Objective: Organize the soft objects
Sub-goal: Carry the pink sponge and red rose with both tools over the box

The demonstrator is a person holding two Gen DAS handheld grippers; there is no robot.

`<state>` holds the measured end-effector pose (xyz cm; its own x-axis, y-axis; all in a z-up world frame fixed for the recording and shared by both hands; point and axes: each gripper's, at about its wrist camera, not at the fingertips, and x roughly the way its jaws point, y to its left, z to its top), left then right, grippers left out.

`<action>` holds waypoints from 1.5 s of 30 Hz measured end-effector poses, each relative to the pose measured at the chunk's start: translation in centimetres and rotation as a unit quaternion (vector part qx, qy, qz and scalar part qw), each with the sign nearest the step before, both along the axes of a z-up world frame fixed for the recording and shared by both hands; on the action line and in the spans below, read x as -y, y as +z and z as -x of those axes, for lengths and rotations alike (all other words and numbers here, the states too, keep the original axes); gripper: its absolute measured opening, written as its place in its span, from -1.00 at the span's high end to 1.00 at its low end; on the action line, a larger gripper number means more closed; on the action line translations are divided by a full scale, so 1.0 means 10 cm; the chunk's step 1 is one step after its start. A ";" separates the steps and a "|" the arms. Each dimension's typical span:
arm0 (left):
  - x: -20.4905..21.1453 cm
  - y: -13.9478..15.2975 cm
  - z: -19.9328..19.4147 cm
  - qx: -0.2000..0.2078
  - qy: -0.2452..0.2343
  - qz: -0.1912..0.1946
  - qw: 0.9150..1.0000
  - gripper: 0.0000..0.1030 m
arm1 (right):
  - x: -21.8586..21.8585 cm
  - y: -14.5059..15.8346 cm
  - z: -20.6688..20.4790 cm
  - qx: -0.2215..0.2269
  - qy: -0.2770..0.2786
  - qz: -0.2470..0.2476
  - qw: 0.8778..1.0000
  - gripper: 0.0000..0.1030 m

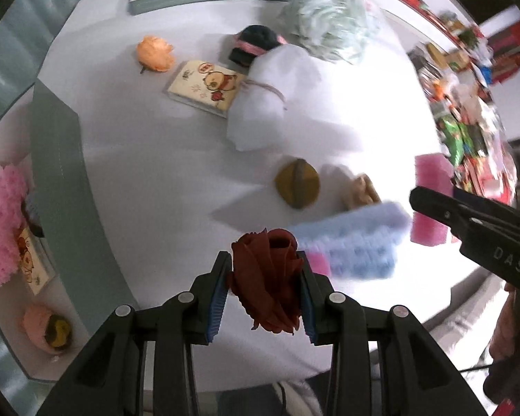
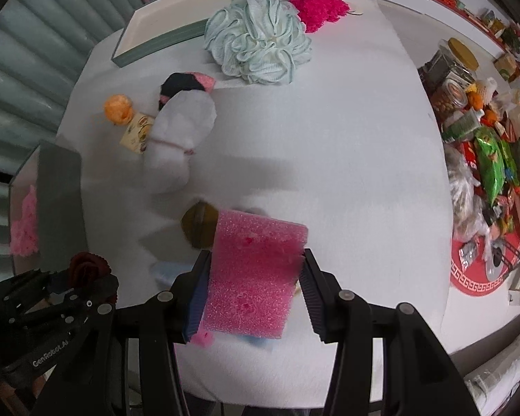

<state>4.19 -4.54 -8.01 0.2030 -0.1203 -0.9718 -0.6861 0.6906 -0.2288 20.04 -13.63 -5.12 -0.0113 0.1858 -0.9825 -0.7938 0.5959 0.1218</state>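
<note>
Currently both tools are loaded: left tool (image 1: 265,289) clenched on the red fabric rose (image 1: 267,277), right tool (image 2: 254,289) grasping the pink sponge (image 2: 253,274) — long axis running along the fingers, both held clear above the counter (image 2: 329,145). Grey-green box (image 1: 57,173) lies to the left, nearer the left hand; it holds a pink fluffy piece (image 1: 0,228), a cartoon card and a peach ball. Second tray (image 2: 176,17) at the far edge — looks empty.
</note>
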 end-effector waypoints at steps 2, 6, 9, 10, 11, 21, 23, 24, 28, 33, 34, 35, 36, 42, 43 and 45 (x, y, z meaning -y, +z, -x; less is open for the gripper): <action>0.05 0.12 0.10 0.004 -0.018 -0.005 1.000 0.27 | 0.07 0.06 0.08 0.000 0.003 -0.002 1.000 -0.02; 0.06 0.26 0.22 0.008 -0.035 -0.016 0.999 0.27 | 0.15 0.11 0.18 -0.006 -0.001 -0.007 1.000 -0.03; 0.03 0.35 0.37 0.009 -0.040 -0.023 0.999 0.27 | 0.20 0.11 0.25 -0.012 -0.004 -0.010 1.000 -0.03; 0.02 0.38 0.40 0.008 -0.040 -0.027 0.999 0.27 | 0.20 0.11 0.28 -0.015 -0.002 -0.009 1.000 -0.03; 0.01 0.40 0.43 0.008 -0.039 -0.031 0.999 0.27 | 0.20 0.11 0.30 -0.017 0.001 -0.009 1.000 -0.03; -0.09 0.65 0.84 0.018 -0.001 -0.062 0.998 0.27 | 0.13 0.35 0.38 0.006 0.020 -0.032 0.999 -0.03; -0.15 0.69 0.92 0.023 0.015 -0.068 0.997 0.27 | 0.11 0.38 0.40 0.009 0.026 -0.033 0.999 -0.03; -0.18 0.70 0.96 0.024 0.024 -0.072 0.997 0.27 | 0.09 0.40 0.41 0.012 0.029 -0.034 0.999 -0.03; -0.32 0.76 1.14 0.034 0.062 -0.083 0.994 0.27 | -0.01 0.48 0.47 0.021 0.045 -0.037 0.998 -0.03; -0.44 0.77 1.39 0.036 0.110 -0.094 0.989 0.27 | -0.18 0.58 0.58 0.036 0.073 -0.042 0.996 -0.03; -0.46 0.76 1.44 0.035 0.119 -0.097 0.988 0.27 | -0.21 0.59 0.61 0.038 0.079 -0.042 0.995 -0.03; -0.49 0.75 1.50 0.033 0.130 -0.101 0.986 0.27 | -0.25 0.60 0.63 0.040 0.086 -0.042 0.995 -0.03; -0.50 0.74 1.55 0.032 0.137 -0.104 0.985 0.27 | -0.28 0.62 0.67 0.042 0.093 -0.042 0.994 -0.03; -0.59 0.65 1.91 0.028 0.194 -0.105 0.975 0.27 | -0.48 0.67 0.90 0.050 0.141 -0.037 0.988 -0.03; -0.60 0.64 1.96 0.027 0.203 -0.105 0.973 0.26 | -0.53 0.67 0.97 0.050 0.151 -0.036 0.987 -0.03; -0.62 0.62 2.08 0.025 0.223 -0.105 0.969 0.27 | -0.61 0.67 1.07 0.048 0.168 -0.033 0.984 -0.03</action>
